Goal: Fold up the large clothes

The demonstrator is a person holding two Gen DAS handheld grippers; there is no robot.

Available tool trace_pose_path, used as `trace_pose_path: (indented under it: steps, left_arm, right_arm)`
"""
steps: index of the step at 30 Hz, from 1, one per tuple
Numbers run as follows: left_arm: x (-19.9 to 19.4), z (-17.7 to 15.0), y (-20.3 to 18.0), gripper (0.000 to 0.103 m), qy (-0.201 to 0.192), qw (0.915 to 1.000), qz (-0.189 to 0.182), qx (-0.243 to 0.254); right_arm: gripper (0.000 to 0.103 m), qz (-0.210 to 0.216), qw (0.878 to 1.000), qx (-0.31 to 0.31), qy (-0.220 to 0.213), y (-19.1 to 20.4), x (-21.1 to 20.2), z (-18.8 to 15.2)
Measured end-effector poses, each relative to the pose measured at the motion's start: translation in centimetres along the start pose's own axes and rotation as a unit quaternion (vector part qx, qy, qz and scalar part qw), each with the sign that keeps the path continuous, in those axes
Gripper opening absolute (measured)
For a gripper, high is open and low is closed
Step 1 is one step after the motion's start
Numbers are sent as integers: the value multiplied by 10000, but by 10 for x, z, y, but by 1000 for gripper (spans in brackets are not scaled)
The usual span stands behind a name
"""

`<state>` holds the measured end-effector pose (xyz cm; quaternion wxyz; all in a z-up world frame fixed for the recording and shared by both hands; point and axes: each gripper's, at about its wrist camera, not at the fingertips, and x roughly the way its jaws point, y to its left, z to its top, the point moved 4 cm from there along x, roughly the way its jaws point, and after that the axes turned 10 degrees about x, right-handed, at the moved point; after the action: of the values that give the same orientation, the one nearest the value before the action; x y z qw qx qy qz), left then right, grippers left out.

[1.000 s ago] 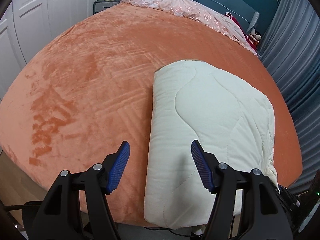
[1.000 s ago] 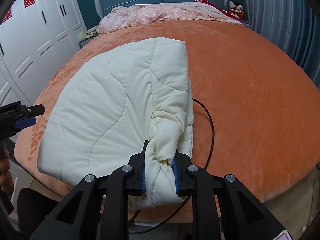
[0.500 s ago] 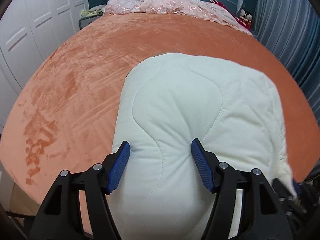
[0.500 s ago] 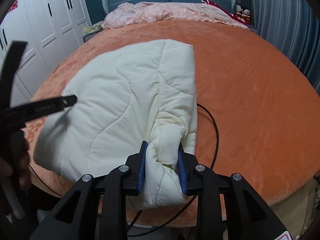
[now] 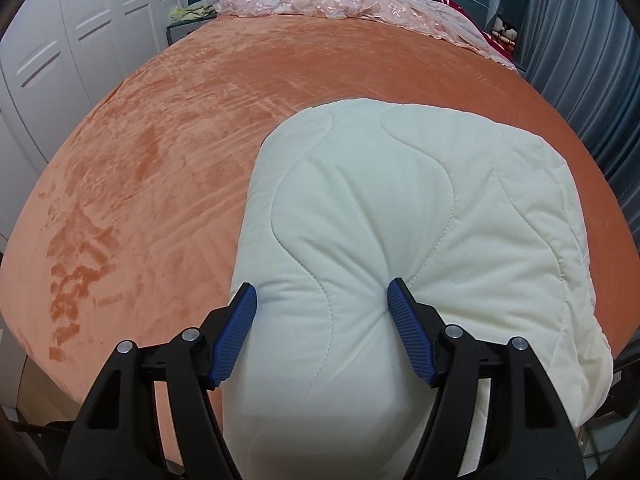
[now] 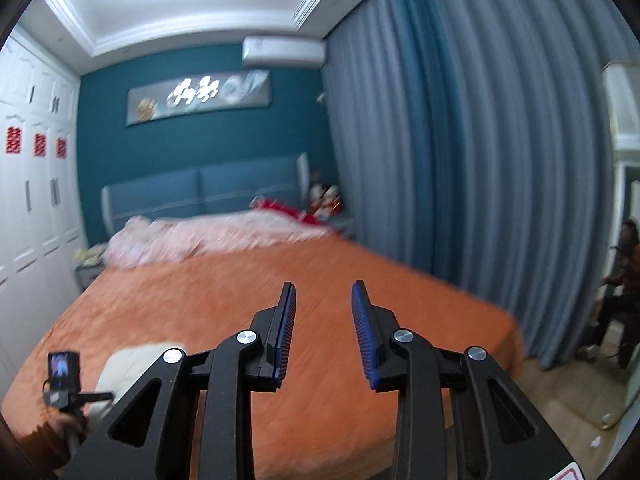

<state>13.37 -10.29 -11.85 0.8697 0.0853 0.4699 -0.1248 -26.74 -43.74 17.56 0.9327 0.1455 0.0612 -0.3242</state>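
One cream quilted garment (image 5: 400, 240), folded into a thick rounded pad with wavy stitch lines, lies on the near right part of the orange bed (image 5: 180, 140), its near edge bulging between the blue pads of the left hand-held gripper (image 5: 322, 300), which is spread wide around it and pressing its sides. The right hand-held gripper (image 6: 323, 300) stands apart, narrowly parted, holding nothing. Farther off: one pink blanket (image 5: 340, 0), a blue headboard (image 6: 200, 192), grey-blue curtains (image 6: 460, 160), white wardrobes (image 5: 60, 40).
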Motion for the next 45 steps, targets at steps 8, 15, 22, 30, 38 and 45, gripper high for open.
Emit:
trace_pose_path:
  steps: [8, 15, 22, 30, 38, 45]
  left_arm:
    - [-24, 10, -13, 64, -96, 9999, -84, -33]
    - [-1, 75, -50, 65, -254, 9981, -185, 520]
    - [63, 73, -45, 70, -258, 9967, 393, 667]
    - [86, 68, -34, 79, -315, 9967, 555, 503]
    - [80, 69, -32, 79, -261, 9972, 520, 466]
    - [36, 98, -4, 77, -456, 9981, 397, 84]
  right_arm:
    - [37, 1157, 9796, -365, 1600, 98, 88, -91]
    - [25, 1514, 9311, -596, 3264, 205, 201, -257]
    - [31, 1531, 9093, -738, 3799, 239, 238, -332]
    - [33, 1465, 9149, -894, 3654, 248, 249, -364]
    - [32, 1334, 9159, -874, 3683, 250, 237, -352]
    - [31, 1512, 9432, -682, 2878, 285, 252, -269]
